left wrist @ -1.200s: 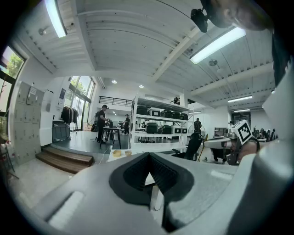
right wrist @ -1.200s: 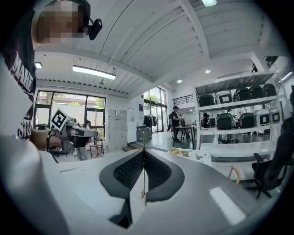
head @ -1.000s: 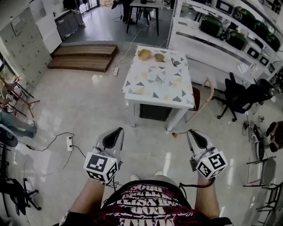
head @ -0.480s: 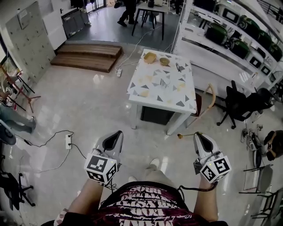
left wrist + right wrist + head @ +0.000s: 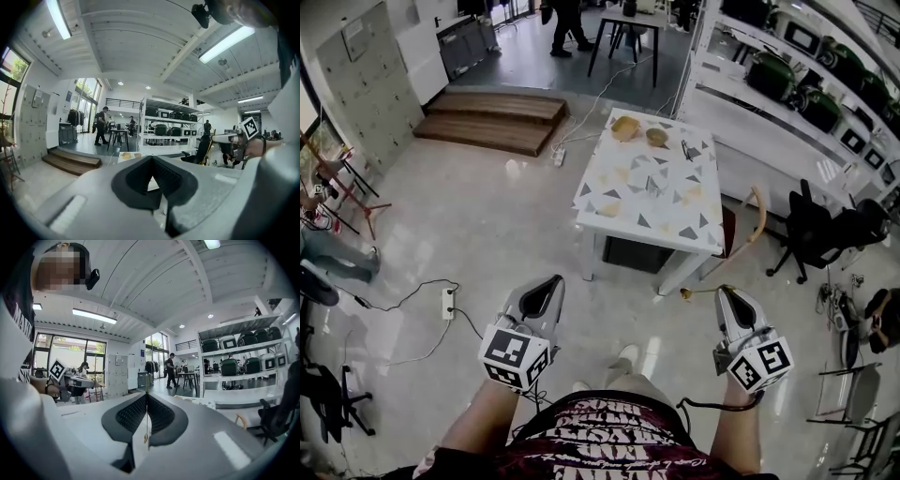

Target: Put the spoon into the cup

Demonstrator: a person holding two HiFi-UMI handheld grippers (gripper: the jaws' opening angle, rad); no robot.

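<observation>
The right gripper (image 5: 146,397) is holding its jaws clamped on the thin gold spoon (image 5: 697,291), the pads pressing on the slim handle and the small bowl end sticking out clear of the tips. The left gripper (image 5: 151,161) is keeping its jaws together with nothing between them.

Both grippers are pointing roughly level over the floor (image 5: 469,225), in front of the person, who is standing well apart from the white patterned table (image 5: 623,202). The step in hand appears to be carrying the spoon to the table; nothing has gone into any cup yet.

A small pale thing near the middle of the table (image 5: 654,184) may be the cup, though it is too small here to be sure. Two yellowish bowls (image 5: 625,127) (image 5: 656,137) are sitting side by side at the far edge; what they are holding, if anything, cannot be made out.

The next move is calling for closing in on the near edge of the table and bringing the spoon above the cup's mouth. The spoon then needs tipping bowl end down, and the jaws should part only once it is inside the rim.
</observation>
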